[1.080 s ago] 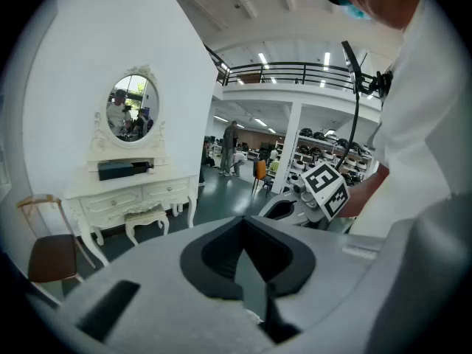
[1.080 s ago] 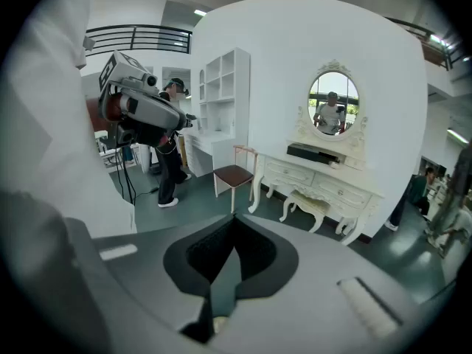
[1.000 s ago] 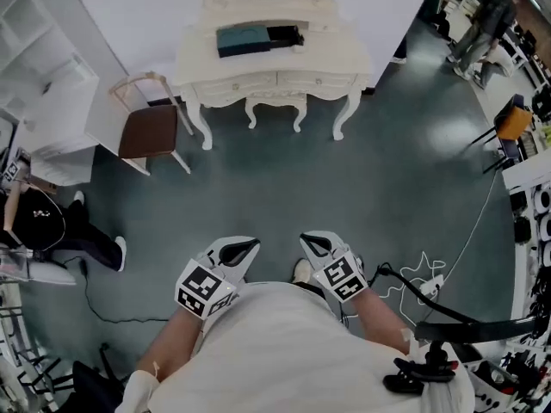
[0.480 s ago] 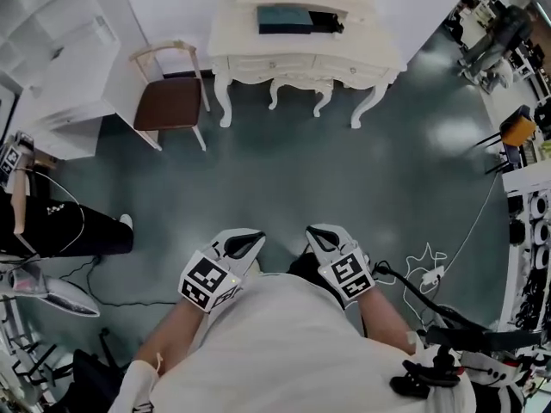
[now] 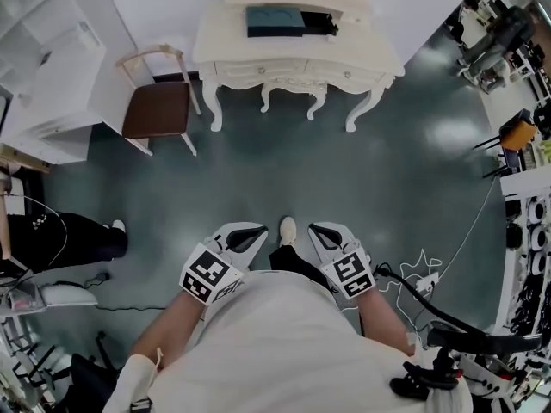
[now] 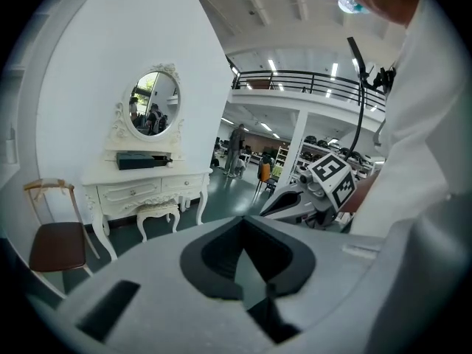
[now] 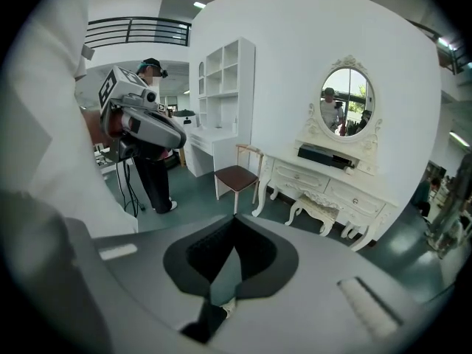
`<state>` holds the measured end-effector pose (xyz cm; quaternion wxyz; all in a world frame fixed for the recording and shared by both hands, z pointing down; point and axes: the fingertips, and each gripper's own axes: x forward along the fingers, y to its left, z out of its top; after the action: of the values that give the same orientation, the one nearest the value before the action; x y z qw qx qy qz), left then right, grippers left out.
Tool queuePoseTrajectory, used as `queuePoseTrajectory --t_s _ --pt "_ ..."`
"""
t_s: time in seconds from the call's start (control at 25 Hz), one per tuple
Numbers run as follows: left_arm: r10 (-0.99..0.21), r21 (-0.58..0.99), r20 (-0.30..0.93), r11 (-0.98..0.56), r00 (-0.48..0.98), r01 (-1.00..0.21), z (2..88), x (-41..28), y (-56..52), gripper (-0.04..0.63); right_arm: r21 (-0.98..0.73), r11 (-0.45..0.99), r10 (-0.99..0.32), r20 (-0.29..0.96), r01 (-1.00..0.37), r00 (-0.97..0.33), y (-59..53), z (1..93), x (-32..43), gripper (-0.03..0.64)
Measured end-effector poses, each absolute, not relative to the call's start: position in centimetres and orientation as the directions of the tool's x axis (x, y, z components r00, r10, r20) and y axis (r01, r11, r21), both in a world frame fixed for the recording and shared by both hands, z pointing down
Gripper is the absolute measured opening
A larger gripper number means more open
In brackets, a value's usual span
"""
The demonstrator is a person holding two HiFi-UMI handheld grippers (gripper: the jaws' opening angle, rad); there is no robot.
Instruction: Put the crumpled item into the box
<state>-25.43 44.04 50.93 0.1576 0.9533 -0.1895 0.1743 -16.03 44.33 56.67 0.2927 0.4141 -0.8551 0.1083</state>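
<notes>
left gripper (image 5: 245, 236): jaws together, nothing between them; held low against the person's white top, tips pointing toward the dressing table
right gripper (image 5: 323, 233): jaws closed, empty; just beside the left gripper, same height, marker cube facing up
box (image 5: 274, 20): dark teal, flat, on top of the dressing table (image 5: 293, 54) under the oval mirror (image 6: 155, 103); well apart from both grippers
crumpled item: can't pick it out in any view; a black thing (image 5: 314, 24) touches the box's right end, too small to tell what it is
stool (image 5: 288, 93): white, tucked under the middle of the dressing table
chair (image 5: 157, 108): brown seat, pale frame, just left of the dressing table, beside the white shelf unit (image 5: 52, 50)
shoe (image 5: 287, 229): one pale toe on the grey-green floor, between the two grippers
bystander (image 5: 60, 235): dark trousers, white shoe, at the far left
cable (image 5: 422, 274): white, looped on the floor to the right of the right gripper
</notes>
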Motion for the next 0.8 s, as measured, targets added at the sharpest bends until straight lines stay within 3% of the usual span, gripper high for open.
queuePoseTrajectory --t_s 0.24,0.32,0.52,0.8 --pt "-0.342 0.194 0.415 -0.872 0.843 -0.449 49.2 -18.4 36.3 0.003 0.049 0.638 -0.663 0.544 -0.769 -0.515 35.4 55.3 -9.1 0.008" --pt "-0.356 0.181 0.419 -0.869 0.836 -0.461 48.6 -16.0 33.9 0.003 0.043 0.648 -0.657 0.537 -0.761 -0.529 33.1 55.0 -6.9 0.055" --pt "-0.371 0.178 0.423 -0.861 0.827 -0.477 48.5 -10.5 29.4 0.003 0.063 0.665 -0.651 0.538 -0.744 -0.536 28.3 55.7 -1.7 0.054" --pt "-0.338 0.185 0.45 -0.87 0.826 -0.457 48.6 -7.1 24.2 0.028 0.064 0.633 -0.674 0.536 -0.772 -0.508 21.3 56.1 2.6 0.073"
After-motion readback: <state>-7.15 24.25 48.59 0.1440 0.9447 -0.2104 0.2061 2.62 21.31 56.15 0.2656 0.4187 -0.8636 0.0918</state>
